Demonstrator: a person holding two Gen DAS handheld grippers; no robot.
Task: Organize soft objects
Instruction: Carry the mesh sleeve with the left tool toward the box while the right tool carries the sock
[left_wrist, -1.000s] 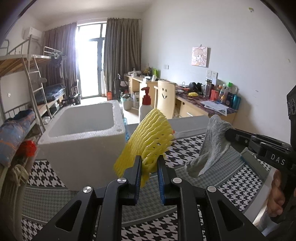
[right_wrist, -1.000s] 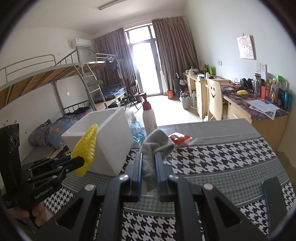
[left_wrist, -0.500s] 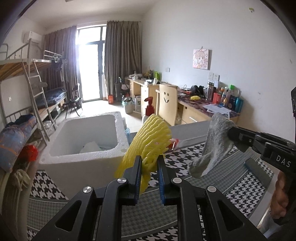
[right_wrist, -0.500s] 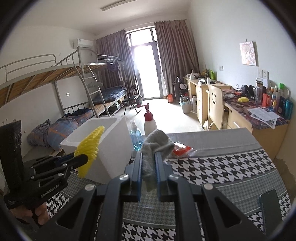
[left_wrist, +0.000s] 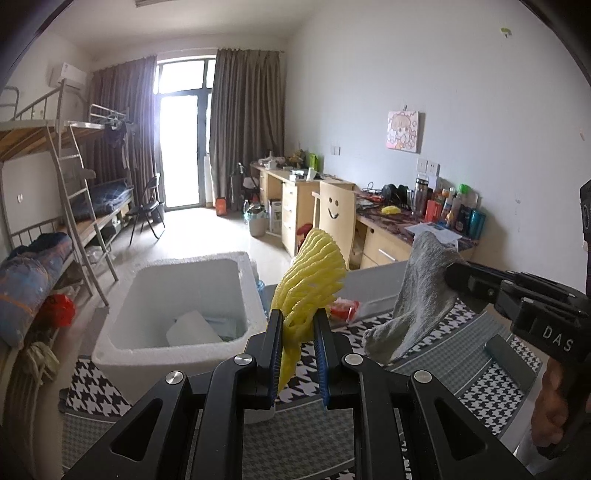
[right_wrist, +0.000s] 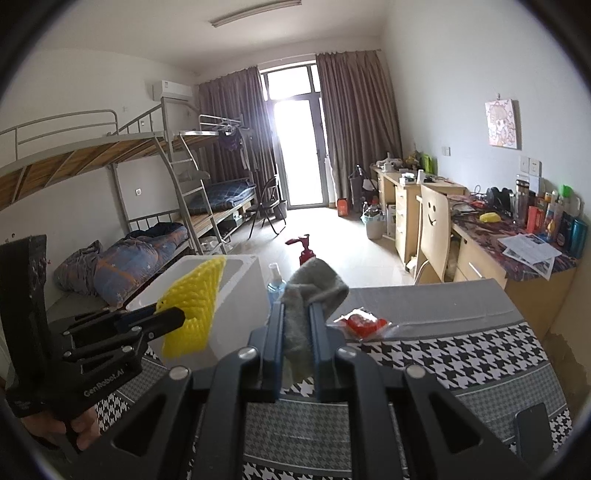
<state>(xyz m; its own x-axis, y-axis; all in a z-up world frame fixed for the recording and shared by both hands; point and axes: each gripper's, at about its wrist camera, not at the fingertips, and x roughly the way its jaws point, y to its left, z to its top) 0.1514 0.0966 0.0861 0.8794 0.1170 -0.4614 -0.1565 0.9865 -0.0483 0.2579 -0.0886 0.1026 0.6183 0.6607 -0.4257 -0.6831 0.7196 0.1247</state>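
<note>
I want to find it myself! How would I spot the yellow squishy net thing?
Find the big white foam box on the checkered table. Just right of it, the left gripper pinches a yellow foam net in the air. The grey cloth beside it is plain; the net is bright yellow with holes.

Left claw (left_wrist: 298, 334) and right claw (right_wrist: 297, 325) both raised side by side, each clamped on something soft.

Yellow foam net (left_wrist: 308, 275) at centre, grey sock (left_wrist: 421, 295) to its right — both over a tabletop (left_wrist: 476, 332) in black-and-white houndstooth with grey bands. White foam box (left_wrist: 177, 306) lower left; red packet (right_wrist: 364, 321) centre.
</note>
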